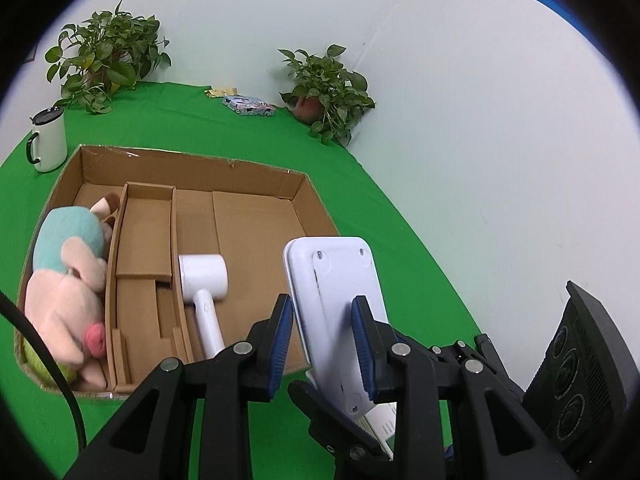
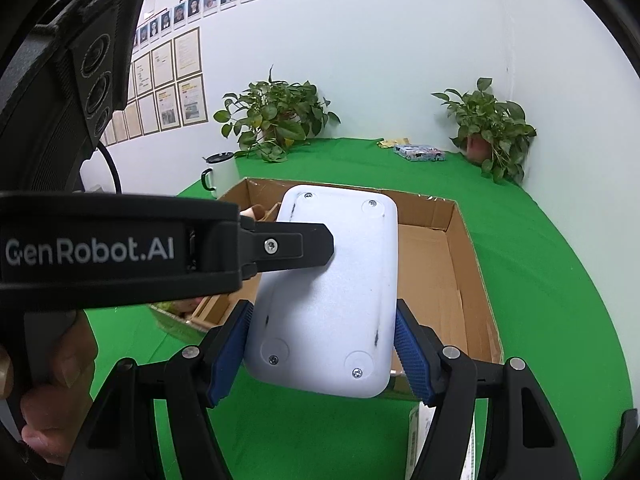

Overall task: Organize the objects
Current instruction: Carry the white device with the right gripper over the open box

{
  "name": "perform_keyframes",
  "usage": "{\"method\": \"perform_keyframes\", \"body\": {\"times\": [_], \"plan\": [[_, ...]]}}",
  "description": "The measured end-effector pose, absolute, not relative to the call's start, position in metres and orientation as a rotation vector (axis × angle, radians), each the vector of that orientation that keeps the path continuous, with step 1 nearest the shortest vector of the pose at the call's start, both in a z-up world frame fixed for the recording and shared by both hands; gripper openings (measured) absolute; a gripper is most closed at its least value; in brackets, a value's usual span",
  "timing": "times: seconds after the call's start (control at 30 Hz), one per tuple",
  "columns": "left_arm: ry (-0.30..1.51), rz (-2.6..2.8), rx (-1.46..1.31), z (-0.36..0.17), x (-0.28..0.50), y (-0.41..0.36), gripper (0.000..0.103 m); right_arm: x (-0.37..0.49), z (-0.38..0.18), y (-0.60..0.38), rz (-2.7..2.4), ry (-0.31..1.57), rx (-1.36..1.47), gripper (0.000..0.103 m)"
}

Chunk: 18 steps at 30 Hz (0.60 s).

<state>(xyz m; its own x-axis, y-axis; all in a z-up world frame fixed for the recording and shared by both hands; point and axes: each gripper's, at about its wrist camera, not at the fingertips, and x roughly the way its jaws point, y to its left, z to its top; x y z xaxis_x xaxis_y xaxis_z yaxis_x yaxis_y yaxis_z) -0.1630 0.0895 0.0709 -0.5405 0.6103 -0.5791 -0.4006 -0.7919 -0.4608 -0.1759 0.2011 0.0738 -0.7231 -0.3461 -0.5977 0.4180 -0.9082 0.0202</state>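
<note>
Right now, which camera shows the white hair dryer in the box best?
The left wrist view: the white hair dryer lies in plain sight inside the cardboard box, head and handle visible. In the right wrist view, the white device and the left tongs hide it.

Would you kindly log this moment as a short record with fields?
held item: white flat device, underside with screws facing the cameras
left gripper: fingers on both faces of the device
right gripper: pads at the device's two long edges
box: open cardboard, with dividers
left compartment: plush toy
wide compartment: white hair dryer
table: green cloth, white mug, two potted plants at the back
</note>
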Motion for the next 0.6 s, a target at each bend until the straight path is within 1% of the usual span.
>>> {"method": "perform_keyframes", "body": {"times": [0.13, 0.6], "plan": [[-0.396, 2.309, -1.015, 0.062, -0.177, 0.092, 0.029, -0.200, 0.068, 0.201, -2.573, 0.168, 0.882, 0.066], [-0.375, 2.292, -1.117, 0.036, -0.224, 0.107, 0.029, -0.274, 0.030, 0.208, -2.544, 0.122, 0.979, 0.066]]}}
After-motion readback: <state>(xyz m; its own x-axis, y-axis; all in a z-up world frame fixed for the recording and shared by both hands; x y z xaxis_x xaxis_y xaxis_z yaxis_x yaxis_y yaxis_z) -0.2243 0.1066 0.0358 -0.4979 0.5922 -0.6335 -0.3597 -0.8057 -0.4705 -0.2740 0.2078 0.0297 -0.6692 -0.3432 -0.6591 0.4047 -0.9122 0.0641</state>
